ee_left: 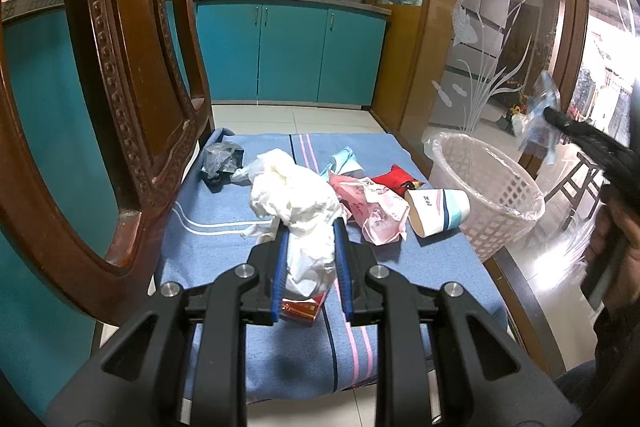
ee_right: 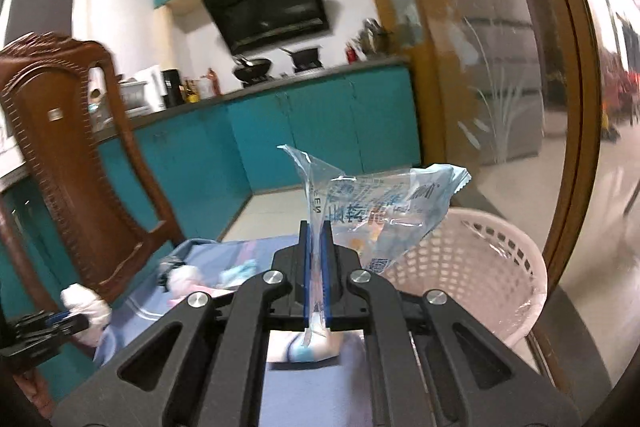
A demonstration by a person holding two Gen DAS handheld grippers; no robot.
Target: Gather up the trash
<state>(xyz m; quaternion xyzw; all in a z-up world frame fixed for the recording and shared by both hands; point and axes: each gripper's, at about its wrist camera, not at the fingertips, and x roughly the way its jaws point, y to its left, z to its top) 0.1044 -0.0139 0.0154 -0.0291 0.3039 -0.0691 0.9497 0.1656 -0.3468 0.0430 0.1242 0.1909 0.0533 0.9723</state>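
My left gripper (ee_left: 310, 227) is shut on a crumpled white tissue (ee_left: 296, 199) above a blue striped cloth (ee_left: 224, 259). A small red carton (ee_left: 302, 309) lies under its fingers. On the cloth beyond lie a paper cup (ee_left: 438, 211) on its side, a pink wrapper (ee_left: 372, 207), a red packet (ee_left: 396, 179) and a grey plastic bag (ee_left: 220, 159). My right gripper (ee_right: 316, 227) is shut on a clear blue-printed plastic wrapper (ee_right: 380, 203), held up just left of the lined white basket (ee_right: 460, 267). From the left wrist, that right gripper (ee_left: 560, 119) and wrapper (ee_left: 538, 115) hang above the basket (ee_left: 492, 227).
A carved wooden chair (ee_left: 132, 99) stands close on the left of the cloth. An etched glass door in a wooden frame (ee_left: 480, 47) runs along the right, behind the basket. Teal kitchen cabinets (ee_left: 292, 55) lie beyond a strip of tiled floor.
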